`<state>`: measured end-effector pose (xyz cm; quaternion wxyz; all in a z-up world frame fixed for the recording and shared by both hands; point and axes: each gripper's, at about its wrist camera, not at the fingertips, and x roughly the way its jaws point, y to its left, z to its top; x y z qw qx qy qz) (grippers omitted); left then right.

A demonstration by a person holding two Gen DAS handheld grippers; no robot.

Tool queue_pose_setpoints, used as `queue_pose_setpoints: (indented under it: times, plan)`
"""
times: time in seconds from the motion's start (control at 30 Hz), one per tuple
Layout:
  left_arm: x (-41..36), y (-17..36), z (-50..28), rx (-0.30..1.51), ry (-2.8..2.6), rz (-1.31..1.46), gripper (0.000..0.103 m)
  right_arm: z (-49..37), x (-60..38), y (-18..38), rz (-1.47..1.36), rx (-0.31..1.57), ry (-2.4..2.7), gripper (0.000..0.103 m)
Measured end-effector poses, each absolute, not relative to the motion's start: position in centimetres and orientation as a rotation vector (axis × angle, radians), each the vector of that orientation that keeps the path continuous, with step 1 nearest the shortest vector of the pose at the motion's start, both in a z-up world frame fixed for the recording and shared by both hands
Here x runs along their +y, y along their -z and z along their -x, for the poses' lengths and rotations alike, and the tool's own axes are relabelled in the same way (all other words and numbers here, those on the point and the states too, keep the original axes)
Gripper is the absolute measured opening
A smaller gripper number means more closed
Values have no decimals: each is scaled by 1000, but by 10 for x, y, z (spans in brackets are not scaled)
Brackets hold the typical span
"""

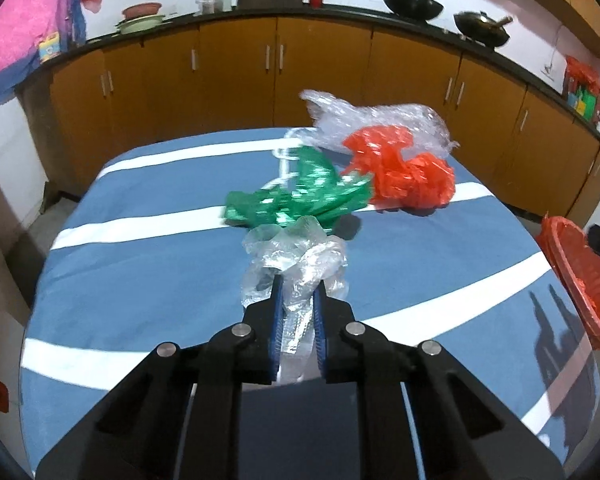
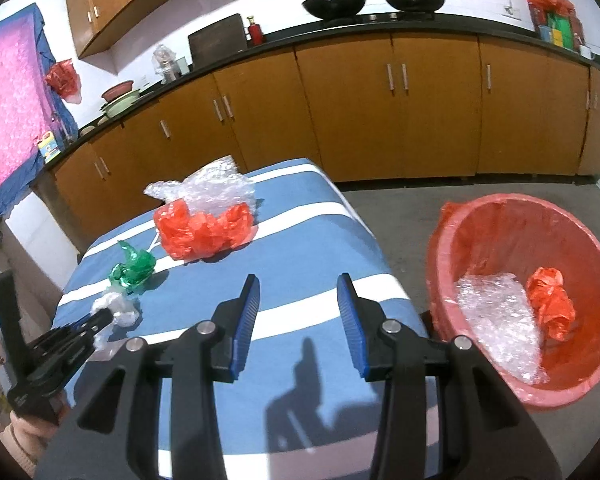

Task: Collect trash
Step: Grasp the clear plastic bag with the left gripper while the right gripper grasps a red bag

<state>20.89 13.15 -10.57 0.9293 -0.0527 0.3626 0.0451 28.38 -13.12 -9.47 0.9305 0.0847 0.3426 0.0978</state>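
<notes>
A crumpled clear plastic bag (image 1: 296, 256) lies on the blue-and-white striped table (image 1: 140, 280), and my left gripper (image 1: 298, 286) is shut on it, the plastic squeezed between the blue pads. Beyond it lie a green plastic bag (image 1: 300, 196), an orange-red bag (image 1: 404, 168) and a sheet of bubble wrap (image 1: 380, 120). In the right wrist view my right gripper (image 2: 299, 284) hangs open over the table's near side with nothing between its fingers. The left gripper (image 2: 100, 318) shows there at the left, holding the clear bag (image 2: 116, 306).
A red bin (image 2: 480, 216) lined with orange plastic stands on the floor right of the table, holding bubble wrap (image 2: 500, 320) and an orange bag (image 2: 552, 304). Wooden cabinets (image 2: 380, 100) with a dark counter run along the back. A pink cloth (image 2: 4, 100) hangs at left.
</notes>
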Motion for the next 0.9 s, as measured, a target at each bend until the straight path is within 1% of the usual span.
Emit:
queue_pose_setpoints:
  times: [0.4, 0.63, 0.7, 0.73, 0.8, 0.87, 0.9]
  plan:
    - [201, 88, -190, 664, -241, 153, 13, -343, -38, 104, -155, 716, -285, 40]
    - [223, 89, -189, 658, -265, 186, 13, -381, -8, 111, -137, 734, -247, 40]
    - [226, 90, -188, 661, -270, 187, 13, -388, -5, 115, -140, 747, -241, 39]
    - [227, 91, -188, 663, -271, 186, 13, -392, -3, 117, -138, 758, -241, 36]
    - [228, 92, -189, 668, -273, 189, 13, -397, 0, 125, -118, 787, -236, 15]
    - [229, 92, -188, 669, -272, 186, 13, -395, 0, 131, -97, 805, -234, 5]
    - [228, 92, -188, 668, -271, 183, 13, -391, -2, 132, -92, 802, -234, 4]
